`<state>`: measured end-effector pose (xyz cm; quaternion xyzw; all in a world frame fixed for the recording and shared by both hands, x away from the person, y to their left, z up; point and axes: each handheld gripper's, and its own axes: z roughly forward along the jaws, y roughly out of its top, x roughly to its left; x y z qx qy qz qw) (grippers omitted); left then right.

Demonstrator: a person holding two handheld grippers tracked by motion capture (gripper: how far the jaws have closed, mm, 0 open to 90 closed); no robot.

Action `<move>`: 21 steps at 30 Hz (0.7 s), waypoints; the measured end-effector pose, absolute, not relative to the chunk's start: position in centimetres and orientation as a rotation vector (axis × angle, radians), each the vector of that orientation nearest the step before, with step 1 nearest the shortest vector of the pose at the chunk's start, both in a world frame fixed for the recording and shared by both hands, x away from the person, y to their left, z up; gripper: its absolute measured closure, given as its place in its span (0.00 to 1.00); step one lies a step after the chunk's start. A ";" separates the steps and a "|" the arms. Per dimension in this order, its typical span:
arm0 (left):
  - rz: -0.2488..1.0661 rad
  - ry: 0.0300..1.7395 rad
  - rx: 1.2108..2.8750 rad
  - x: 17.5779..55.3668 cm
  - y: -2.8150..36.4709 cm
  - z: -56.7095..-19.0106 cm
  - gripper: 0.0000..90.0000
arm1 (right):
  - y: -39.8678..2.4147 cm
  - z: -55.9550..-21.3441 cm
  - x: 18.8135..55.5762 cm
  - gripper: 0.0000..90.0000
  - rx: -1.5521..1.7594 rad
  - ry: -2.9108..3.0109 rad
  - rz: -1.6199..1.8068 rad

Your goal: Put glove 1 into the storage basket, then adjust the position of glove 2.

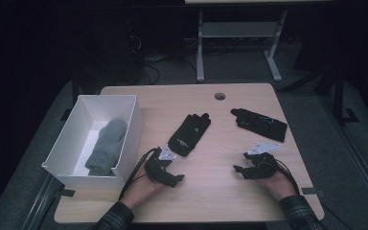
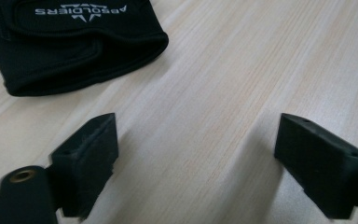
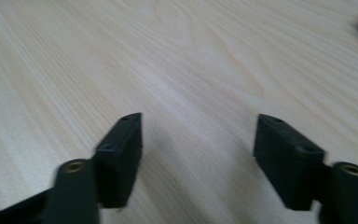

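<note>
Two black gloves lie on the wooden table (image 1: 220, 191). One glove (image 1: 189, 134) with white lettering rests near the middle, and its cuff (image 2: 74, 42) fills the upper left of the left gripper view. The other glove (image 1: 258, 123) lies at the back right. My left gripper (image 1: 176, 179) (image 2: 196, 154) is low over the table just in front of the lettered glove, open, with bare wood between its pads. My right gripper (image 1: 238, 170) (image 3: 198, 154) sits low in front of the second glove, open with nothing between its fingers.
A white open box (image 1: 127, 143) stands at the table's left side with a grey knitted mitten (image 1: 106, 146) inside. A round cable hole (image 1: 220, 96) is near the far edge. Table legs and cables show on the dark floor behind.
</note>
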<state>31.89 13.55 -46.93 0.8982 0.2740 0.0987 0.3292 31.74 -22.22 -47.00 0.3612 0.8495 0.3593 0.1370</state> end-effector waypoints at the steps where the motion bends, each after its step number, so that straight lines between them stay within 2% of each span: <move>1: 0.259 0.712 2.349 31.9 13.5 -47.0 0.14 | -22.3 -46.9 31.8 0.49 1.044 2.457 1.046; 5: 0.267 0.688 2.309 31.7 13.9 -47.3 0.14 | -23.1 -46.1 31.8 0.81 1.048 2.455 1.058; 9: 0.279 0.677 2.261 31.4 14.2 -47.7 0.14 | -24.1 -45.2 32.5 1.00 1.069 2.433 1.061; 21: 0.291 0.674 2.258 31.3 14.5 -47.7 0.14 | -27.4 -44.1 36.7 1.00 1.191 2.278 1.000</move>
